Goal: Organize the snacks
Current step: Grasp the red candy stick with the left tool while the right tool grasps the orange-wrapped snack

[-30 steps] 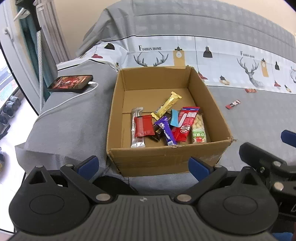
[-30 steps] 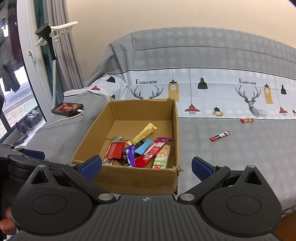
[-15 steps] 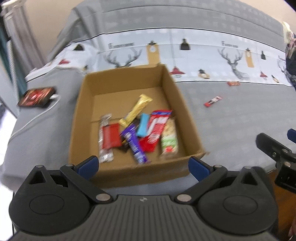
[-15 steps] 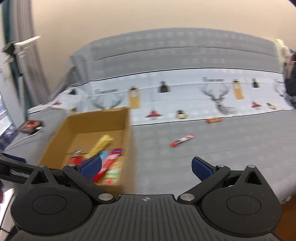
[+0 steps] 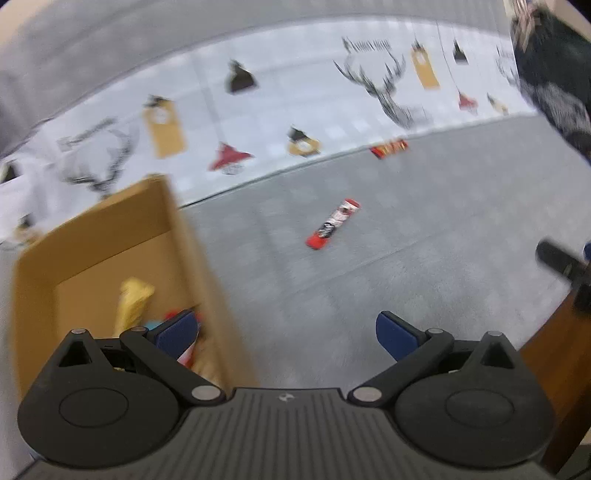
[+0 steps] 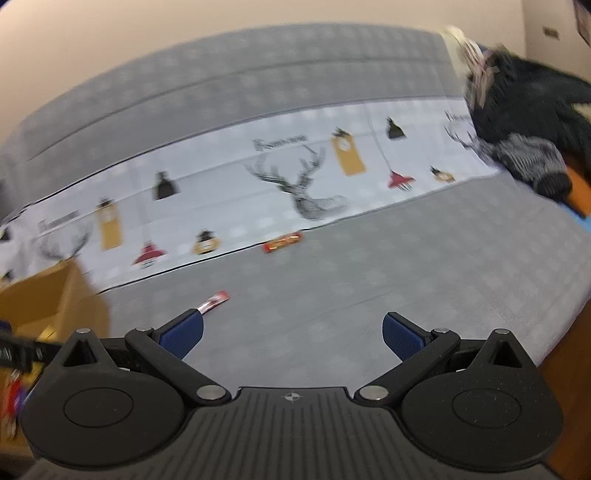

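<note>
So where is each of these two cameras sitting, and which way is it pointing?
Left wrist: on the left gripper, looking along its open blue fingers over the bed; cardboard box at left, the other gripper's black tip at the right edge.
Right wrist: on the right gripper, also open, facing the bed and printed sheet.
Shared: the box, red-and-white snack bar and orange-red snack packet.

I see a bed under a grey sheet with a white deer-print band, a beige wall behind, dark clothes heaped right.
</note>
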Demonstrator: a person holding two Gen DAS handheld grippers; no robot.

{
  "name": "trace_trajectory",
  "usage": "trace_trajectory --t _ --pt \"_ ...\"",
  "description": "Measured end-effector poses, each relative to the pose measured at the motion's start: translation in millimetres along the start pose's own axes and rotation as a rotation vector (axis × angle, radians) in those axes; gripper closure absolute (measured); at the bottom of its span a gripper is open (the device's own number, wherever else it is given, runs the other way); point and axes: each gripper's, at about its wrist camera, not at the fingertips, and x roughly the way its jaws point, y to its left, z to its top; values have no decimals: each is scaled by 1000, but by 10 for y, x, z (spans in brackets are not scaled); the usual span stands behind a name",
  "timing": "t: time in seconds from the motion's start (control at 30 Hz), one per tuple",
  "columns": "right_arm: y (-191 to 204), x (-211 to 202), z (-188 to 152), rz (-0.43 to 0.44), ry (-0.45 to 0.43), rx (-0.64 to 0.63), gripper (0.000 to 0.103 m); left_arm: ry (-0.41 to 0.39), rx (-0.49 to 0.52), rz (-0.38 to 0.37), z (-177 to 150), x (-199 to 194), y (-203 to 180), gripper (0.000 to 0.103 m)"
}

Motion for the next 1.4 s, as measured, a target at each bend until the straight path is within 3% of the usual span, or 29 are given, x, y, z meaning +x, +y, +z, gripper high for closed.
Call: trace_trajectory --t 0.17,0.33,0.53,0.6,0.7,0.83,0.87,0.9,0.93,0.97,1.0,1.17,1.4 --pt "-260 925 271 -43 55 66 1 116 12 -46 468 1019 -142 0" --pt "-310 1992 466 -33 114 131 1 217 -28 -92 770 1905 -167 0" --pt "-91 3057 573 21 109 108 1 229 -58 -98 1038 2497 -174 0" --pt "14 3322 607 49 120 124 1 163 -47 -100 1127 2507 -165 0" --pt "226 3585 659 25 78 69 0 150 -44 -102 1213 2570 -109 0" --pt "473 3731 674 -30 63 -71 1 143 -22 -110 1169 2549 -54 0" --pt "507 3723 641 -51 53 -115 9 137 -19 -100 1139 2519 -50 7" --pt "513 3663 602 -47 19 -142 33 119 -20 -93 1115 2463 -45 24" --pt "500 3602 575 -24 -6 -151 41 94 -23 -93 1100 2380 -50 39" --pt "489 3561 553 -21 -5 -164 42 79 -26 -104 1085 2288 -74 83" --pt "470 3533 537 -24 -5 -173 44 89 -37 -118 1084 2249 -66 90" --pt "281 3249 490 -45 27 -130 45 103 -130 -156 1018 2057 47 91" --pt "152 2397 368 33 13 -27 45 40 -232 -187 876 1416 153 91"
